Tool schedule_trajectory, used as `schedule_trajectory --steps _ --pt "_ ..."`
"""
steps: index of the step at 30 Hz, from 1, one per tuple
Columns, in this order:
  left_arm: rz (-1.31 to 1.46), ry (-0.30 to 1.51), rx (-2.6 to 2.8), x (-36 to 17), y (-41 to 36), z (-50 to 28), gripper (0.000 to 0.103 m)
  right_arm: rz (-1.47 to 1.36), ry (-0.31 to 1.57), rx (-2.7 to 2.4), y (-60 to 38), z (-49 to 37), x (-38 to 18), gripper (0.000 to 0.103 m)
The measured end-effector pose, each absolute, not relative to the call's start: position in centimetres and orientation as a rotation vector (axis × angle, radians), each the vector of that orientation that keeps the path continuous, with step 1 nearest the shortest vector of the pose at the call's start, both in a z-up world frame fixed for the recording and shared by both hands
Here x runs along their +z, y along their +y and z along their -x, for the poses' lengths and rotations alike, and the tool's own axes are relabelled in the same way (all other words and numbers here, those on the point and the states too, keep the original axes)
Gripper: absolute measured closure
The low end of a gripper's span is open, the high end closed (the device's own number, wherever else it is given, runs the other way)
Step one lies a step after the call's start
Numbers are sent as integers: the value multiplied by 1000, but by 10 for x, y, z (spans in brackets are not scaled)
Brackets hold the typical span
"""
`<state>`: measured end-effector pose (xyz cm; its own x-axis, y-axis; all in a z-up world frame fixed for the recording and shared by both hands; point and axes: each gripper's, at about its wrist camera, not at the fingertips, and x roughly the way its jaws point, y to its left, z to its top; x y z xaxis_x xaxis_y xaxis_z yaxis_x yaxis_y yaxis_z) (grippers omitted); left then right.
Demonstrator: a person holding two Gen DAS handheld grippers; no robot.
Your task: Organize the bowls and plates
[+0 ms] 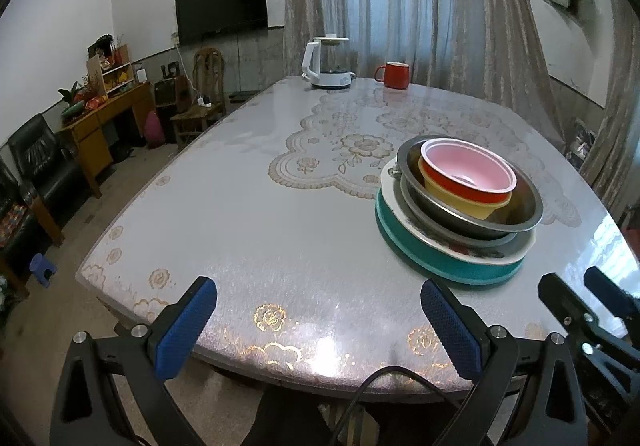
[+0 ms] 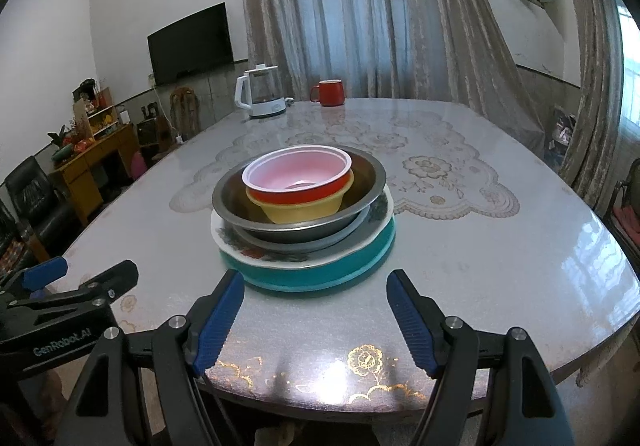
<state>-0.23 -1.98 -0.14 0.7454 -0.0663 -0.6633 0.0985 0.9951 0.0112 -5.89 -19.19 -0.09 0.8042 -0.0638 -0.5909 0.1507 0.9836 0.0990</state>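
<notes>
One stack of dishes stands on the table. A teal plate (image 2: 320,276) is at the bottom, a white flowered plate (image 2: 256,246) lies on it, then a steel bowl (image 2: 300,224). Inside that sit a yellow bowl (image 2: 300,212) and a red bowl with a pink inside (image 2: 298,172). The same stack appears at the right of the left wrist view: teal plate (image 1: 448,264), steel bowl (image 1: 520,218), red bowl (image 1: 468,166). My right gripper (image 2: 316,320) is open just in front of the stack, holding nothing. My left gripper (image 1: 320,326) is open and empty over the table's near edge, left of the stack.
A white electric kettle (image 2: 262,92) and a red mug (image 2: 330,92) stand at the far side of the table (image 2: 500,266). Left of the table are a wooden desk (image 1: 102,118), chairs and a black armchair (image 1: 42,162). Curtains hang behind.
</notes>
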Motion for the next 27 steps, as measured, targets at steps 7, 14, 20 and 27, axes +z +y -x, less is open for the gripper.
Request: schedule_trajectory --steps 7,14,20,27 --pt "-41 700 -117 4 -21 7 0 -130 634 -115 -191 57 -1 28" --pt "-65 690 -109 4 -27 8 0 -133 640 -115 -192 57 -3 28" --pt "-71 693 -108 3 -29 6 0 -135 640 -117 -193 56 -3 28" --pt "-69 694 -112 2 -29 6 0 -139 645 -118 -194 56 -5 28"
